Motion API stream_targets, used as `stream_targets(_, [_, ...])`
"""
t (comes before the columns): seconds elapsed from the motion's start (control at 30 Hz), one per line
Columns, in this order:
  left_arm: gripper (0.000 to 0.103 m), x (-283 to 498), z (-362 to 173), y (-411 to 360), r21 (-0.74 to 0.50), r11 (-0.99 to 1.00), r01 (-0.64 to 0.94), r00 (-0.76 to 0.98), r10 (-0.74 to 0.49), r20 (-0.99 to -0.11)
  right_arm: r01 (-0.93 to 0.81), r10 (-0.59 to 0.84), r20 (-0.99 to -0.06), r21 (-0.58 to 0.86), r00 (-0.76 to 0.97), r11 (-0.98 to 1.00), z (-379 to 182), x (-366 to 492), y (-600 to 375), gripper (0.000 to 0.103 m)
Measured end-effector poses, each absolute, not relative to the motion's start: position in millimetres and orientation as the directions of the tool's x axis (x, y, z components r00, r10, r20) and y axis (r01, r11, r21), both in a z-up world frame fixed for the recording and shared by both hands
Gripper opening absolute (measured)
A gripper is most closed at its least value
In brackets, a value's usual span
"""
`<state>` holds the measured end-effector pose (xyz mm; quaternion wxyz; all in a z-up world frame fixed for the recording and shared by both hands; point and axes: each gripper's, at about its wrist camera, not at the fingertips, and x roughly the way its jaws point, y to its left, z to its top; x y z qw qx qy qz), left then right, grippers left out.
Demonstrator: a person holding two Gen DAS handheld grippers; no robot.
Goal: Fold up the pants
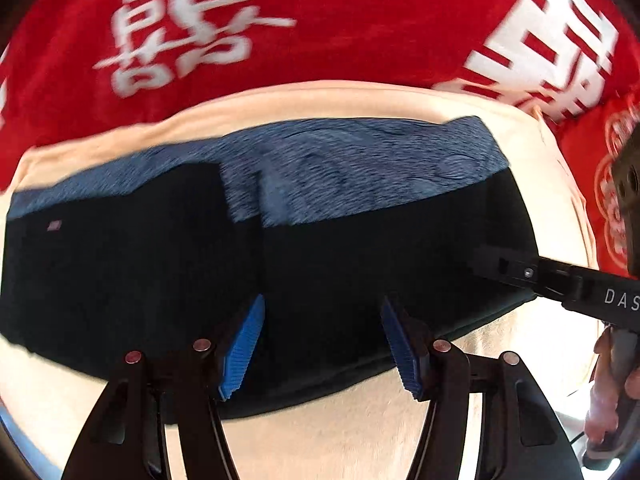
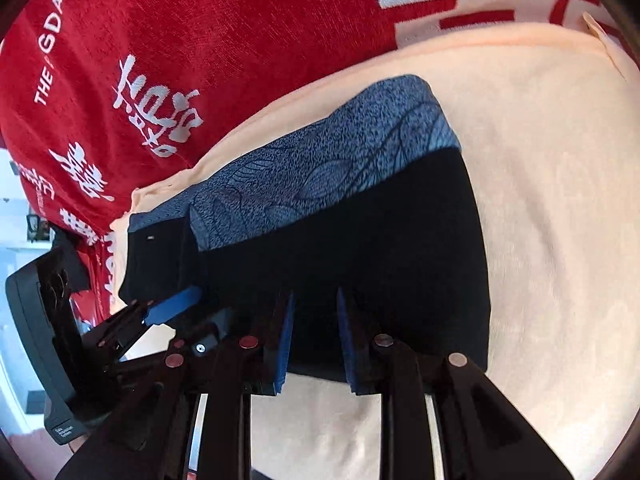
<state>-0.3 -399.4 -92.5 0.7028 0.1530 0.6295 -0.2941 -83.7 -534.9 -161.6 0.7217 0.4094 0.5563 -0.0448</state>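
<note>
Bright, even daylight in both views, with pale glare at the left edge of the right wrist view. Heavy fisheye bending and dark vignetted corners throughout. Motion blur across the left wrist view, smearing the white lettering on the red cloth; sharper in the right wrist view. Black pants featureless, almost no detail.

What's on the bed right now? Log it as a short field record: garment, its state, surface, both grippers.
garment: black pants with a blue patterned waistband
state: folded into a compact block, lying flat
surface: cream towel over a red blanket with white lettering
left gripper: open, fingers over the near edge of the pants
right gripper: open, fingers over the near edge of the pants
held: nothing visibly clamped
</note>
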Motion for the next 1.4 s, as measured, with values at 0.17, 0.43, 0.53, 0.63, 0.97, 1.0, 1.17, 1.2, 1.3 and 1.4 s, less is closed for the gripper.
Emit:
stream_targets(0.17, [0.062,-2.8,-89.4,-371.9,-0.113,0.83,0.546,0.042,-0.162,-0.986,0.517,0.407,-0.84,0.542,0.359,0.662,-163.6,-83.1,-535.5,0.025])
stream_targets(0.43, [0.091,-8.3,-87.5,-344.0,-0.043,0.886,0.461,0.064,-0.081,-0.995,0.459,0.39,-0.862,0.503,0.322,0.732,-153.3,-73.1,-516.5,0.056])
stream_targets(0.53, [0.091,-11.8,-91.2,-342.0,-0.023,0.899,0.438,0.062,-0.055,-0.997,0.424,0.378,-0.873,0.482,0.308,0.767,-149.2,-69.5,-506.1,0.067])
stream_targets(0.63, [0.091,-15.2,-96.6,-335.1,-0.012,0.905,0.424,0.049,-0.036,-0.998,0.393,0.356,-0.886,0.453,0.297,0.8,-146.8,-69.5,-497.9,0.07])
stream_targets(0.97, [0.091,-17.1,-116.7,-293.5,-0.06,0.886,0.459,0.013,-0.074,-0.997,0.43,0.239,-0.928,0.347,0.286,0.833,-139.3,-71.6,-476.9,0.072])
stream_targets(1.0, [0.091,-15.0,-119.0,-286.8,-0.06,0.885,0.462,0.013,-0.074,-0.997,0.445,0.223,-0.93,0.338,0.291,0.829,-138.0,-71.1,-472.5,0.072])
stream_targets(1.17, [0.091,0.9,-120.7,-237.7,-0.063,0.897,0.438,0.015,-0.077,-0.997,0.464,0.185,-0.928,0.326,0.324,0.824,-129.8,-61.4,-439.0,0.073])
stream_targets(1.2, [0.091,4.9,-120.0,-228.7,-0.067,0.901,0.43,0.016,-0.081,-0.997,0.458,0.187,-0.929,0.323,0.318,0.828,-129.7,-56.0,-429.9,0.073])
stream_targets(1.3, [0.091,20.3,-118.1,-197.7,-0.102,0.917,0.385,0.007,-0.113,-0.994,0.429,0.224,-0.924,0.345,0.309,0.835,-130.8,-37.0,-403.0,0.073])
stream_targets(1.4, [0.091,35.3,-116.9,-167.6,-0.139,0.935,0.327,0.012,-0.151,-0.988,0.371,0.238,-0.931,0.332,0.275,0.868,-134.7,-17.7,-374.2,0.073])
